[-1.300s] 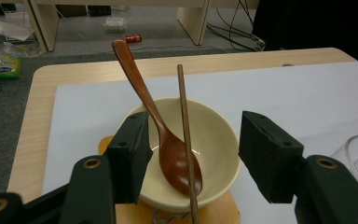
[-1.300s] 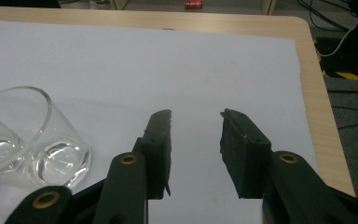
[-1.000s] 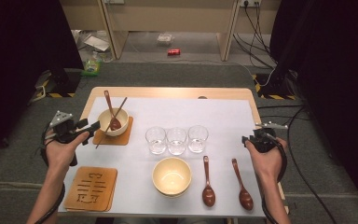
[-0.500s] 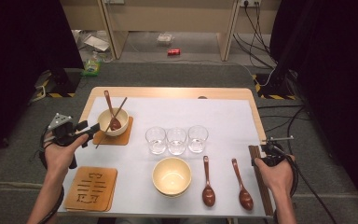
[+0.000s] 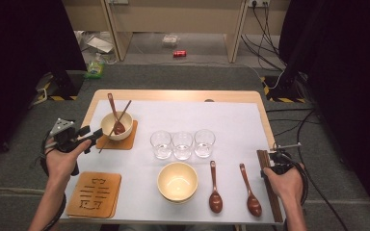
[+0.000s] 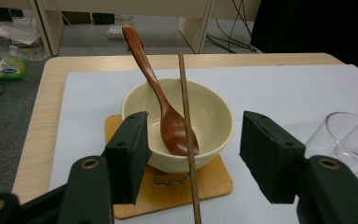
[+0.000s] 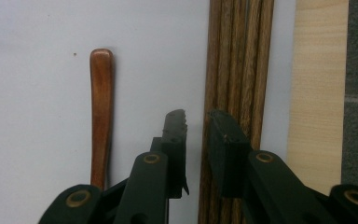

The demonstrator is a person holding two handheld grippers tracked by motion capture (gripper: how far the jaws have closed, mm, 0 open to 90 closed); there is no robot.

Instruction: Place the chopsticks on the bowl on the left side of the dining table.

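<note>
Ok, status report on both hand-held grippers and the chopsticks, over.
Left hand-held gripper open, facing the bowl. Right hand-held gripper jaws just been closing over the chopsticks at the table's edge, not yet pinching. Nothing in the way.

We look down on a light wooden table [image 5: 231, 95] covered by a white sheet [image 5: 236, 125], standing on grey carpet [image 5: 183, 77]. Beyond it, pale wooden furniture legs [image 5: 234, 29] rise from a lighter floor [image 5: 197, 45] strewn with litter, including a red can [image 5: 179, 53]. Black curtains [image 5: 24, 43] hang left and right. Cables [image 5: 262, 19] trail at far right.
</note>
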